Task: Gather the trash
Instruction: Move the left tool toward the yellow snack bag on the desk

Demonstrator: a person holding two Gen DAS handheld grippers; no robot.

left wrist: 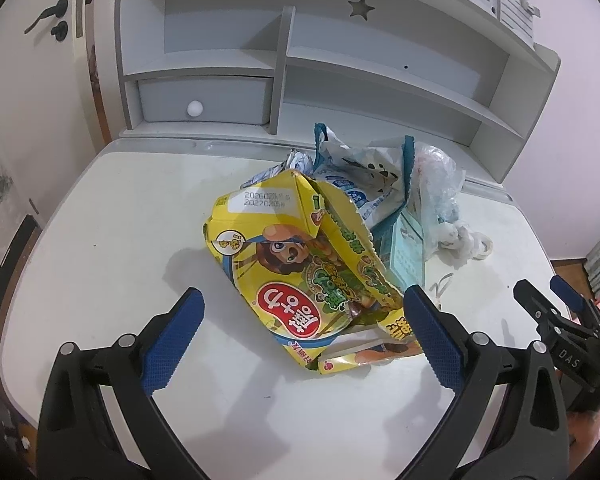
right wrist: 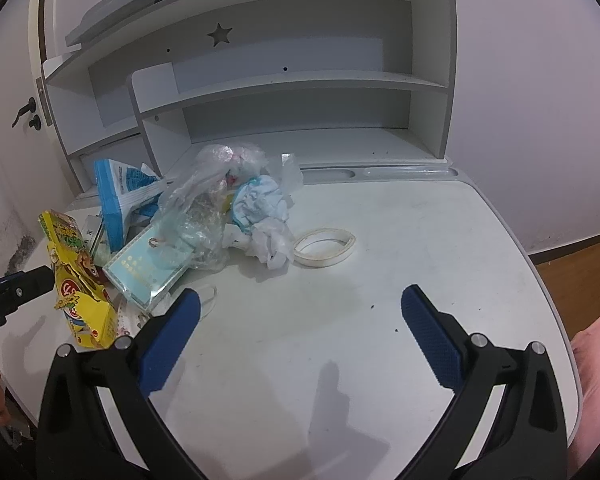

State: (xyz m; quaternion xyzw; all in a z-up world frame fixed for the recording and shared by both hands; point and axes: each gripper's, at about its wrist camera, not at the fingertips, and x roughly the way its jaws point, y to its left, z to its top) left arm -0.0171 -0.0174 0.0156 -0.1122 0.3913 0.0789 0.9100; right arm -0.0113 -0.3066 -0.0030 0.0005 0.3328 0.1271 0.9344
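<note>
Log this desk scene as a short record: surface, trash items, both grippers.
surface: white desk under a shelf unit
trash: yellow snack box, blue-white bag, clear plastic bag, crumpled tissue, tape ring
left gripper: open, box lying between its fingers, no grip
right gripper: open over bare desk

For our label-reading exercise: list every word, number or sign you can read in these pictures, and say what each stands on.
"20260205" above "20270205", last digits faint: white date patch on the yellow snack box.
"DAS": body of the right tongs.
Large red-oval characters on the box: upside down, not legible.
Print on the blue-white packet and mint card: too small.
</note>
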